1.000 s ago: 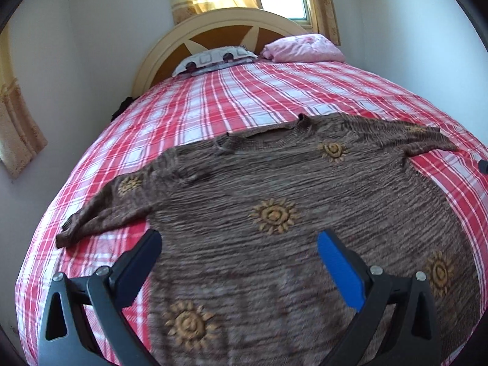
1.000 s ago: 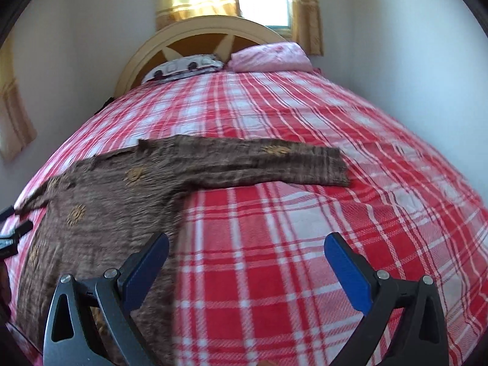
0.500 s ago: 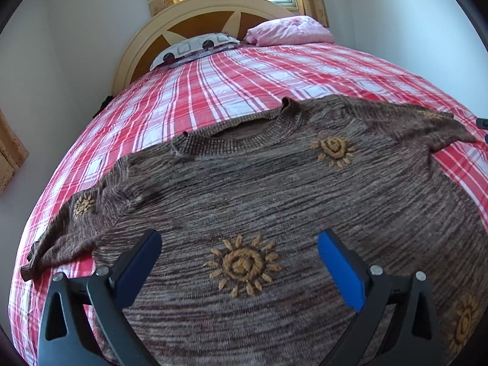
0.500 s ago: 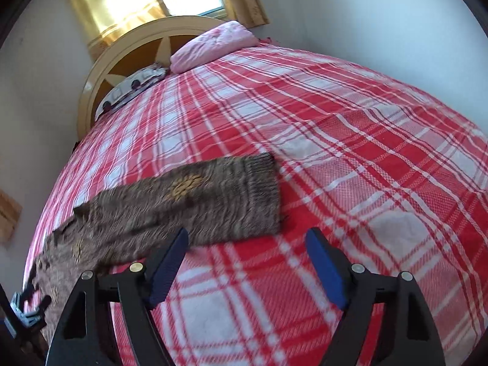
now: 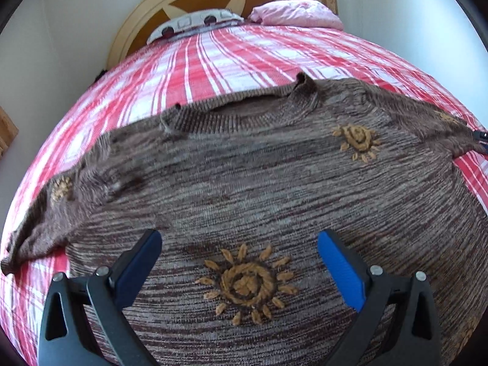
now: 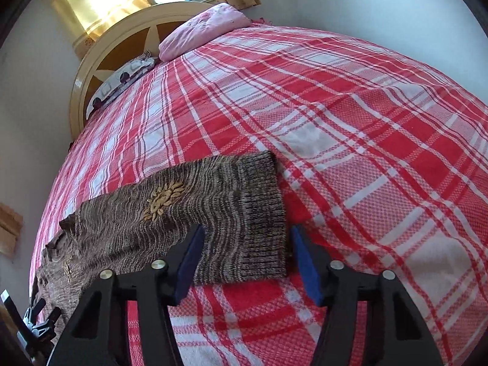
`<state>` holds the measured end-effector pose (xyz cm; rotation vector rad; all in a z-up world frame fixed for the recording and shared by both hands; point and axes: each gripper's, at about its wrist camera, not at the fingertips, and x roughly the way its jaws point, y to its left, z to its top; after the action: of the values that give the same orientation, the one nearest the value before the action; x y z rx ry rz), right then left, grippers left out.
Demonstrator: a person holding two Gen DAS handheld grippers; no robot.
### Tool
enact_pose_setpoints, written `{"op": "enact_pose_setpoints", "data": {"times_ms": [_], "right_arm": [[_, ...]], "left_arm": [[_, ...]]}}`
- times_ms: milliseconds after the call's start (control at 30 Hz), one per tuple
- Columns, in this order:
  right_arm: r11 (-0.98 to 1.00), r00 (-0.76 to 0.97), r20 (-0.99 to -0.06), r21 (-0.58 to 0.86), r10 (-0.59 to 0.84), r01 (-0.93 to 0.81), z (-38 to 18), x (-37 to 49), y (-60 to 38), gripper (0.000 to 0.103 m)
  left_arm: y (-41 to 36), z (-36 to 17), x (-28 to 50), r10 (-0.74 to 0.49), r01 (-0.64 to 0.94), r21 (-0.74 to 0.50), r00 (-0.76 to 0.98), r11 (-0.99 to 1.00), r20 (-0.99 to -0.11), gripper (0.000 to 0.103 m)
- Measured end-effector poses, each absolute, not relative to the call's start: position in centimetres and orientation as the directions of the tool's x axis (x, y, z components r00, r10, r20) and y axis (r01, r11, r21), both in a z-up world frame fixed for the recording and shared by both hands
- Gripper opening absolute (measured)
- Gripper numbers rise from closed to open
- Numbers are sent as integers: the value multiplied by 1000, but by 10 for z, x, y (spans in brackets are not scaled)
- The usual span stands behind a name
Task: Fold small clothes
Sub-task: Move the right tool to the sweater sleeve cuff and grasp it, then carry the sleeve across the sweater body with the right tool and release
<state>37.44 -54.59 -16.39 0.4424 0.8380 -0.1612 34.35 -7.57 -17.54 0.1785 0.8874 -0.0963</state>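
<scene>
1. Right now the brown sweater (image 5: 274, 189) lies spread flat, front up, on the bed (image 6: 350, 128), both sleeves stretched out to the sides.
2. At the right sleeve cuff (image 6: 259, 213), the right claw (image 6: 244, 259) has just been closing; its blue pads straddle the ribbed end, one on each side, but they do not look pressed onto the knit yet.
3. To do this grab well, I would sink the pads low enough to catch both layers of the cuff, not the plaid bedspread beneath, and close fully before lifting.
4. Over the chest, the left claw (image 5: 241, 259) hangs with its pads wide apart, holding nothing, a sun motif (image 5: 247, 283) showing between them.
5. That claw could likely press or pin the body, so the sleeve folds across without dragging the whole garment.
6. Likely risk: the loose knit stretches or slips, so a slow lift and a straight carry towards the collar (image 5: 238, 113) should keep the fold square.
</scene>
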Motion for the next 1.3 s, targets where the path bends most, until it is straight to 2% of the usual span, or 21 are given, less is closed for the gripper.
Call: {"op": "enact_pose_setpoints", "data": {"times_ms": [67,133,300,533,800,1033,1167,1200,1233,1300], "right_arm": [[906,657,-754,290,17,308,-165,378,-543,43],[908,654,-757,273,0,316,-166,380,-544,27],[903,661,-751,291,11,316,-165,383,-547,18],[947,697,-717,210,-19,242,-140,391,-510,15],[995,743,-668,93,38,32,-110,398,-415,14],[985,714,-683,45,151,-165,-131,402,-324,14],[965,645,-725,113,242,-236,-159,407,-299,15],[957,623,-733,138,273,-257,-165,406,-297,21],[948,613,-729,164,304,-274,-166,402,-296,42],[917,620,-678,252,395,-308,-161,390,-307,75]], "left_arm": [[-74,-176,344,-19,153,98,624,983,-781,103],[-72,-177,344,-25,152,90,623,984,-781,103],[-78,-178,342,-28,162,94,624,982,-781,103],[-86,-183,346,-76,189,46,592,981,-802,103],[-89,-184,344,-112,218,25,589,976,-800,103],[-89,-184,343,-116,222,23,591,975,-798,103],[-91,-182,342,-114,226,29,592,974,-798,103],[-91,-181,342,-112,222,28,592,975,-798,103],[-92,-178,342,-116,220,20,590,975,-799,103],[-94,-173,341,-159,229,-27,583,973,-797,102]]}}
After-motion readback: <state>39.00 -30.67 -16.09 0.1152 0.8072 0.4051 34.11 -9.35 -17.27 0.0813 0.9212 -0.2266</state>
